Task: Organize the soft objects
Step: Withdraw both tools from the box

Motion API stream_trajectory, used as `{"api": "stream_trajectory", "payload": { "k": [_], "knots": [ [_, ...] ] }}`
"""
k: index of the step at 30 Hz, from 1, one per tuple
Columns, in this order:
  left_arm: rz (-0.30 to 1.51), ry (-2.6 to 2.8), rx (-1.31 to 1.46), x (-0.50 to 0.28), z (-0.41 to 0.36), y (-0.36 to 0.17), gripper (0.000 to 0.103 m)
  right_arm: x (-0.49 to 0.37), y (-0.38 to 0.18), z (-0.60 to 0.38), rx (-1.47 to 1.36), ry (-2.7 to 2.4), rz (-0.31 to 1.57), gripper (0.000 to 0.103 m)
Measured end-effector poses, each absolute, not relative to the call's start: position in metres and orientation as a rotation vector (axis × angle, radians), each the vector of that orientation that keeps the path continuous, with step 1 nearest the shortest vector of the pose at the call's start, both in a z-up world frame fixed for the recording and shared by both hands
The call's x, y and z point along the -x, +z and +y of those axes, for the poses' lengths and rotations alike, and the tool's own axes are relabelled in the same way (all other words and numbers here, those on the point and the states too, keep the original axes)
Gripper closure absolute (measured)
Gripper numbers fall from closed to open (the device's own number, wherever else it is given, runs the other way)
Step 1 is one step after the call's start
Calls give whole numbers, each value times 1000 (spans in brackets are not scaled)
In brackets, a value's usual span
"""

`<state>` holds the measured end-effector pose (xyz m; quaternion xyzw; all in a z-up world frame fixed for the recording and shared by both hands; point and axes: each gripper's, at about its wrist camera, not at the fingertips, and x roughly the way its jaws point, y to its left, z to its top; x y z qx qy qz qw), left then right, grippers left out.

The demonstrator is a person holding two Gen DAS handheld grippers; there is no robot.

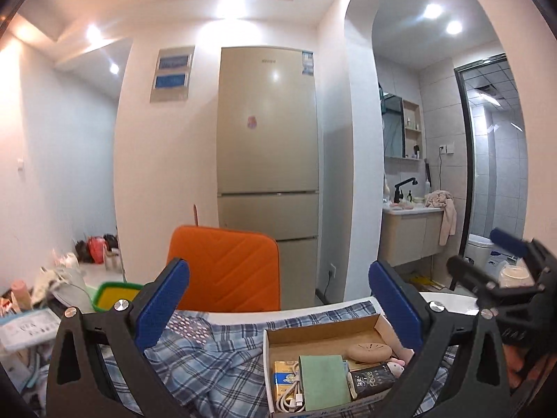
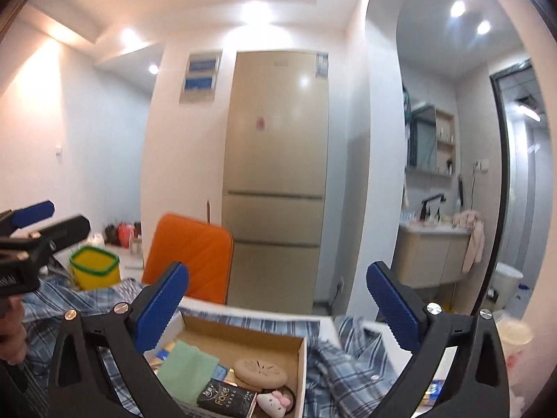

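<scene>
The plaid cloth (image 1: pixel 222 358), blue and white checked, lies rumpled across the table in the lower part of both views, spreading left to right under and around a cardboard box (image 1: pixel 323 331); it has no clear long axis, only folds running every way. In the right wrist view the cloth shows on both sides of the box, with a buttoned edge at lower right.

The box is open-topped, its long side running away from the camera in the left wrist view and angled to the upper left in the right wrist view. Inside it lie a folded green cloth (image 1: pixel 323 379), a black packet (image 2: pixel 228 399) printed "face" in pale letters with smaller writing too small to read, a yellow and blue packet (image 1: pixel 283 381) whose print I cannot read, a white cable (image 1: pixel 290 400), a round tan case (image 2: pixel 260 371), and a small white and pink plush (image 2: pixel 275 402) at the box's near corner.

The left gripper (image 1: pixel 278 306) has its blue pads spread wide with nothing between them, framing the box and cloth at lower centre. The right gripper (image 2: pixel 278 304) likewise stands wide apart, holding nothing.

Behind, an orange chair back (image 1: pixel 226 271) stands at centre, a beige refrigerator (image 1: pixel 268 132) above it bearing a top label and a pink sticker, both unreadable. A yellow tub with a green rim (image 2: pixel 94 271) sits at left.
</scene>
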<state>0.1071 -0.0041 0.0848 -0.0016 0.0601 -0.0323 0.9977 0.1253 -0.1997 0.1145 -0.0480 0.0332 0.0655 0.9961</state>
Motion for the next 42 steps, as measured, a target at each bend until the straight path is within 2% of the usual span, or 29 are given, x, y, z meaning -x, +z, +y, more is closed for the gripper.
{"api": "stream_trajectory", "payload": {
  "k": [6,14,22,29,42],
  "knots": [
    [68,-53,-25,-78,-5,86,0,-83,125,-201,83,134,9,0],
    [66,-44,-34,-53,-8,56,0,-52,113,-203,76,122,-14,0],
    [53,12,-32,-47,-13,25,0,-52,76,-212,44,91,79,0],
    [63,4,-86,-47,-25,-7,0,-51,49,-214,34,95,46,0],
    [60,9,-63,-45,-19,-10,0,-59,35,-213,32,95,94,0]
  ]
}}
